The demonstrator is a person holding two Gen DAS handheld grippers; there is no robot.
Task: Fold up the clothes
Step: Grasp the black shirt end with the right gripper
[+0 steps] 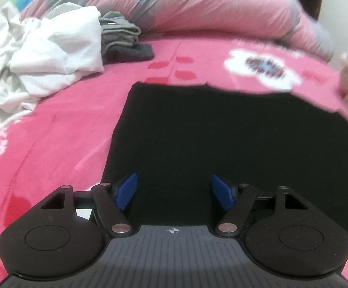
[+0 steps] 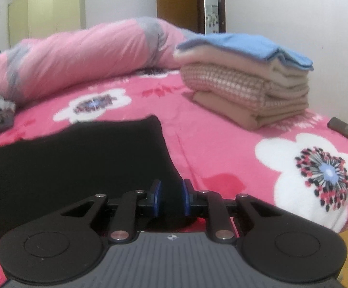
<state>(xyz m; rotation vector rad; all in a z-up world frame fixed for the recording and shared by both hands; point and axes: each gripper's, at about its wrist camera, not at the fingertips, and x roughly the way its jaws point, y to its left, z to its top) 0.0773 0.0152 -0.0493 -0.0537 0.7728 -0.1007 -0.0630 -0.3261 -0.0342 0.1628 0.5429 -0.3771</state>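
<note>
Left-wrist view first, from its left edge: a crumpled heap of white and cream clothes lies on the pink fleece bed cover with white flowers, and just beside it to the right sits a small pile of folded grey garments. Behind both runs a rolled pink and grey quilt. Toward the middle, a flat black garment is spread on the cover, its far edge straight and its left edge running down toward the camera. The left gripper hovers over the near part of this garment with its blue pads spread wide apart; nothing sits between them.

Right-wrist view, again from the left: the same black garment fills the near left of the bed, its right corner ending near the middle. The right gripper has its blue pads drawn close together with black cloth showing between them; whether they pinch it I cannot tell. Farther right, well apart from the black garment, stands a neat stack of folded beige and checked clothes topped with a blue piece.
</note>
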